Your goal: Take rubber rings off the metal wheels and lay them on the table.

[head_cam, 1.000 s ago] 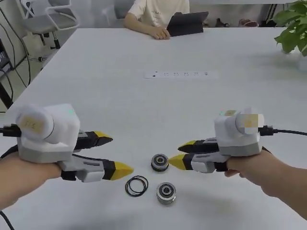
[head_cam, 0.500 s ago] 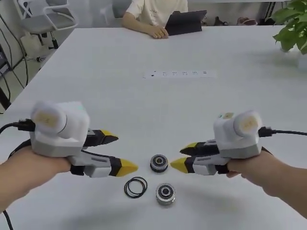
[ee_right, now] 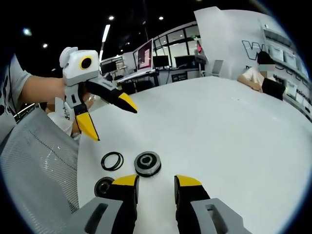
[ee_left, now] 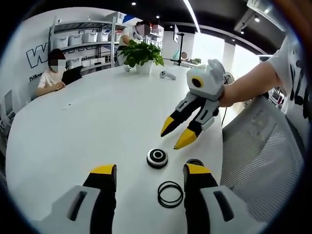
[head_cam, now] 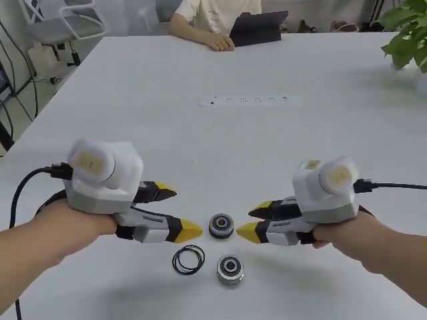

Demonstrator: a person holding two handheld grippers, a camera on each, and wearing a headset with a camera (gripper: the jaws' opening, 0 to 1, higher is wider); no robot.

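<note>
Two wheels [head_cam: 221,226] beside loose rings [head_cam: 189,259]

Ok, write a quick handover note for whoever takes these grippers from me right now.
Left gripper: open, empty. Right gripper: open, empty, pointing at the far wheel.
Near wheel sits just in front of the far one. The rubber rings lie loose on the table, left of the near wheel.
Done: those rings are off.
Left: check both wheels for remaining rings; I cannot tell from these views.
</note>
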